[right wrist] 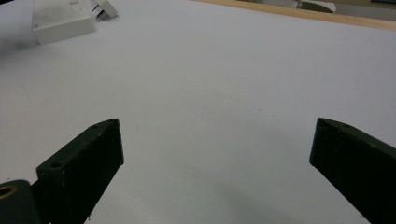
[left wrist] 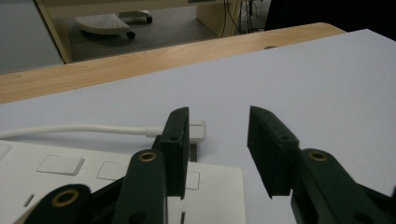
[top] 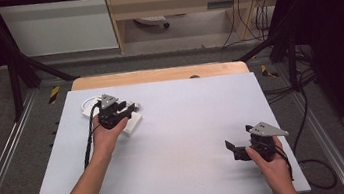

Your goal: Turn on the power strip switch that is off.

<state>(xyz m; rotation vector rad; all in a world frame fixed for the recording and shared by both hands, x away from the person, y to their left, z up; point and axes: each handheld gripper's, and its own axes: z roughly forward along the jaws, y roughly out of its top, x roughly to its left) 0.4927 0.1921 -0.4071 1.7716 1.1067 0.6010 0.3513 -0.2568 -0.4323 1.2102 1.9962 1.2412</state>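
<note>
left gripper view: left gripper [left wrist: 219,151] fingers half-open over power strip [left wrist: 70,172], gripping nothing | right gripper [right wrist: 215,172] fingers wide, empty

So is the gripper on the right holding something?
No, the right gripper has its jaws spread wide with nothing but bare white table between them.

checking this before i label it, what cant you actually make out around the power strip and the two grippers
- Power strip, left gripper view: its near end is cut off by the bottom and left edges; the left gripper covers part of its top.
- Plug, same view: partly behind one jaw, so whether it is seated in a socket is unclear.
- Power strip in the high view: the hand hides most of it.
- Right gripper, right gripper view: the edges cut off both jaws.
</note>
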